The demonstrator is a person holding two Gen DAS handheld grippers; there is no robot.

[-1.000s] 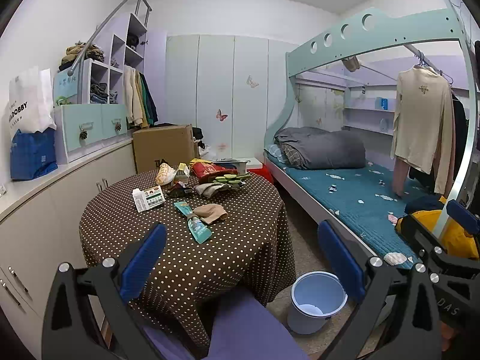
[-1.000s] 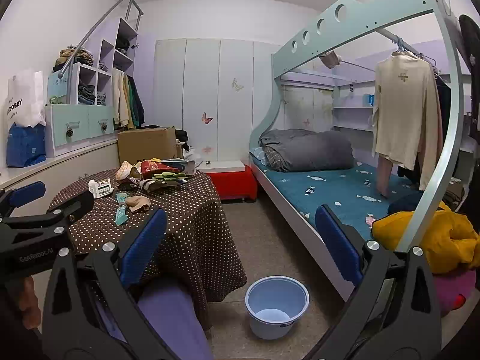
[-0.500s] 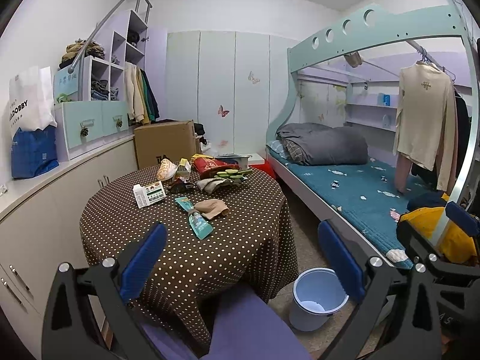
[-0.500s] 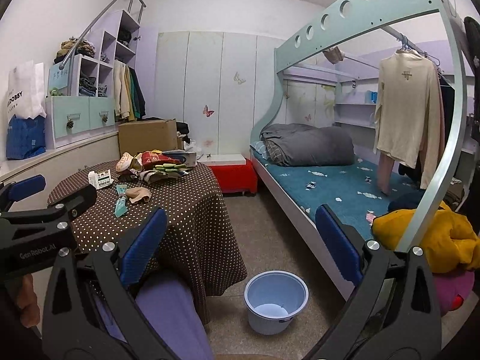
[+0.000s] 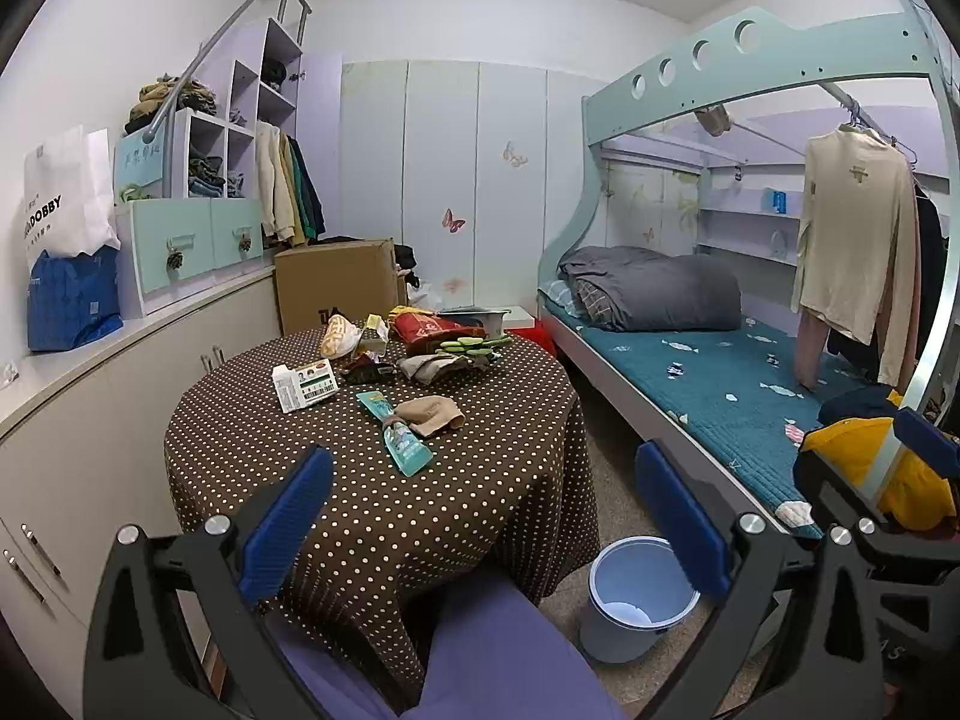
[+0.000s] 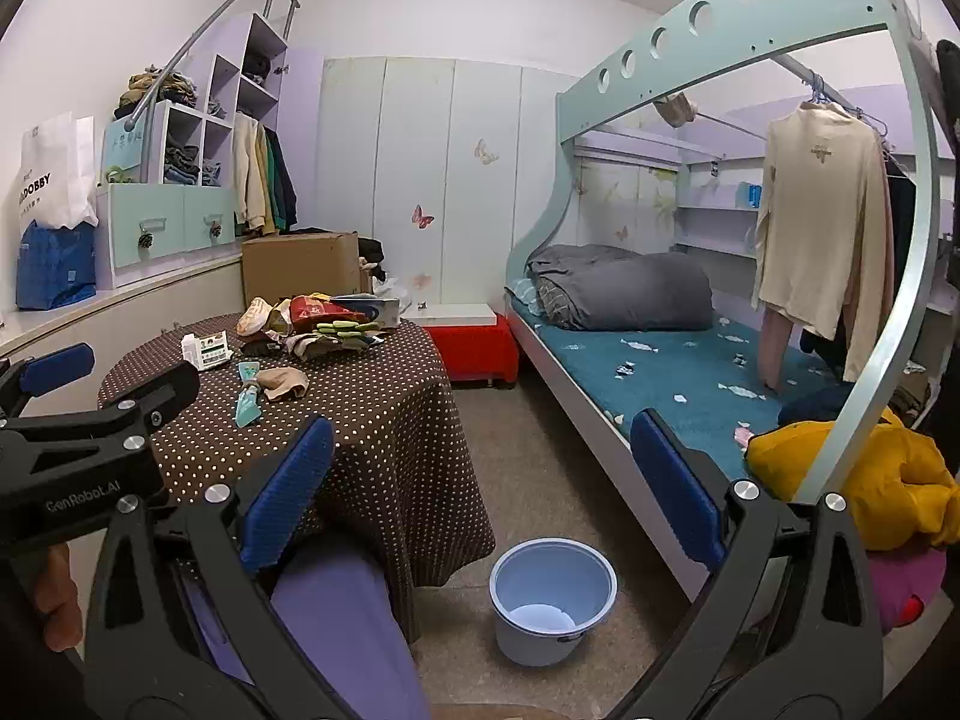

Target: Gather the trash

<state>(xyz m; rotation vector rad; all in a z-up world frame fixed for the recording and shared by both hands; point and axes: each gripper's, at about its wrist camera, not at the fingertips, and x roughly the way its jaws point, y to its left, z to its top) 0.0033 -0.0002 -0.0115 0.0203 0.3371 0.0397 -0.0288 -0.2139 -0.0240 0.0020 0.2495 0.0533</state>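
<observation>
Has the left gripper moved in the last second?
Yes. The left gripper, open and empty, has eased forward toward the table: the teal wrapper sits lower in the left wrist view than a second ago.

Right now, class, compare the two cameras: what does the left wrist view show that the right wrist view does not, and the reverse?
Only the left wrist view shows the cupboard handles at the lower left. Only the right wrist view shows the red box beyond the table, and the left gripper from outside. Both show the dotted table, the teal wrapper, the blue bucket and the bed.
</observation>
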